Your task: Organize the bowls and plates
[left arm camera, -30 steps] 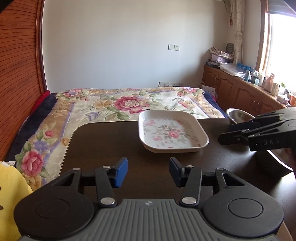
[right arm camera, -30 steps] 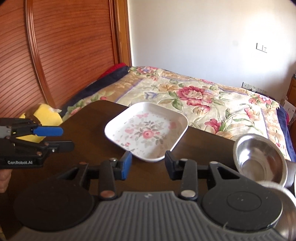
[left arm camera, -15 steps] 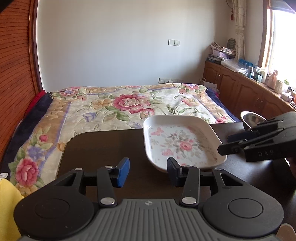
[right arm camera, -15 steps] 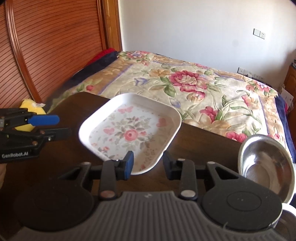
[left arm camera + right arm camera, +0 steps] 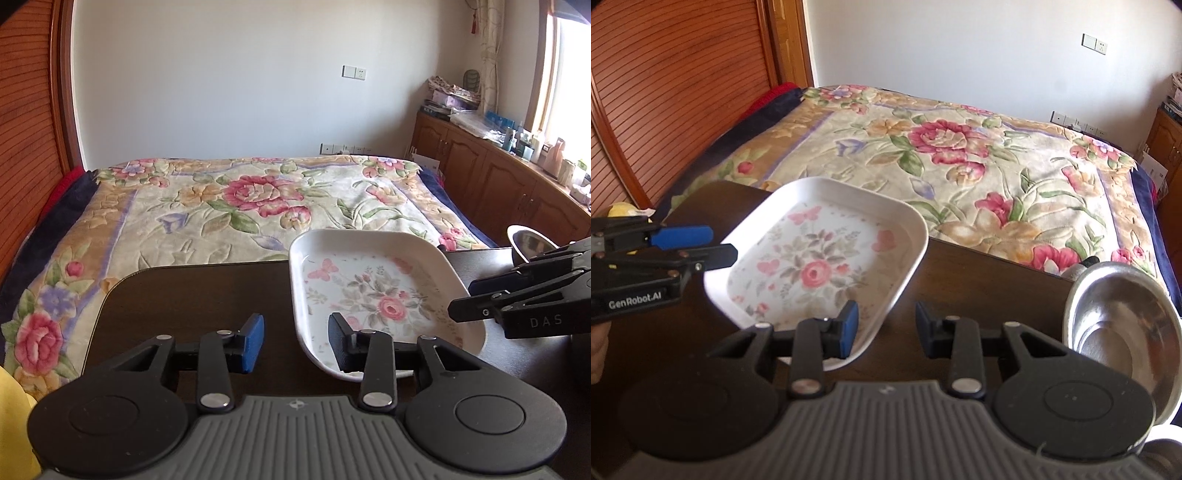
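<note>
1. The left hand-held gripper (image 5: 295, 341) has its jaws apart and holds nothing. In its own view one finger lies over the near left rim of the floral plate (image 5: 373, 291), the other over bare worktop (image 5: 192, 291); whether a pad touches the rim cannot be told.
2. The right hand-held gripper (image 5: 885, 325) also stands with jaws apart and empty. Its left finger overlaps the plate's near right edge, hiding that part of the rim.
3. The white, rounded-rectangular plate, printed with a pink rose and butterflies, is in the middle of the dark worktop near its far edge. It looks tipped, but whether it lies flat or is lifted cannot be told.
4. A steel bowl (image 5: 1123, 325) stands on the right side of the worktop, well apart from the plate. The right gripper's body cuts off its lower edge, and in the left view only a sliver (image 5: 526, 240) shows behind the other gripper.
5. A second pale rim at the bottom right corner of the right view is too cropped to identify.
6. Beyond the worktop lies a bed with a floral blanket (image 5: 258, 206).
7. A yellow object (image 5: 14, 424) at the left edge is mostly cut off.
</note>
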A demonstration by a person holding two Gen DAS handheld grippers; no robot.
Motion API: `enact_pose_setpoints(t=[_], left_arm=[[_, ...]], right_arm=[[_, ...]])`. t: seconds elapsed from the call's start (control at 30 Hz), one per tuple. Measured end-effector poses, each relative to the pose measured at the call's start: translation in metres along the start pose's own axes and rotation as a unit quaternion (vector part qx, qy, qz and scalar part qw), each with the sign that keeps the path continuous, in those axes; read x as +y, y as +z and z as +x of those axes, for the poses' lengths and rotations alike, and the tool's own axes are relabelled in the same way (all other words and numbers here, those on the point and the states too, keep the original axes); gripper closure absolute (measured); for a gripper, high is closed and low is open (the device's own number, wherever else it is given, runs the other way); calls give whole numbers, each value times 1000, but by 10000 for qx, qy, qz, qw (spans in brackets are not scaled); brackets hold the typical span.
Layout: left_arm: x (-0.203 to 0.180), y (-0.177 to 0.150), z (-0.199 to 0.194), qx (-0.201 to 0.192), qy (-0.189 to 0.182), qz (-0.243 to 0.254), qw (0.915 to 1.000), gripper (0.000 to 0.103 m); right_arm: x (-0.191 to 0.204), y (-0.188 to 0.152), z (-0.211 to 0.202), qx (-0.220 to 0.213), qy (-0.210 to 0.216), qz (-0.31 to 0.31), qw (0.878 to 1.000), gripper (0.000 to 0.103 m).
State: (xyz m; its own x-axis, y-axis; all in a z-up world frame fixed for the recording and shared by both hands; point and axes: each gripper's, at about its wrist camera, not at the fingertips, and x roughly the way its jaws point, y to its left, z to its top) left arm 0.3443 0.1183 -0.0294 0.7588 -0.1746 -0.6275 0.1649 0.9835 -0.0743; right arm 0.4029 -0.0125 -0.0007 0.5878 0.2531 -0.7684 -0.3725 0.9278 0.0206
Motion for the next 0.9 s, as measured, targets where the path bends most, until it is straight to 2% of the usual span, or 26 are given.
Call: enact_pose_setpoints(t=[0.23, 0.47, 0.7, 0.9], left_arm=[[-1, 2, 10, 66, 4, -8, 10000, 67], [-1, 0, 14, 140, 8, 13, 9999, 80], [-2, -1, 15, 113, -2, 34, 9999, 82], [-1, -1, 16, 113, -11, 42, 9999, 82]], right_arm=[[1, 4, 5, 94, -33, -5, 9999, 67], [-4, 8, 10, 205, 30, 70, 9998, 70], [-8, 10, 10, 210, -68, 120, 9997, 72], [-15, 12, 14, 335, 136, 408, 9985, 72]])
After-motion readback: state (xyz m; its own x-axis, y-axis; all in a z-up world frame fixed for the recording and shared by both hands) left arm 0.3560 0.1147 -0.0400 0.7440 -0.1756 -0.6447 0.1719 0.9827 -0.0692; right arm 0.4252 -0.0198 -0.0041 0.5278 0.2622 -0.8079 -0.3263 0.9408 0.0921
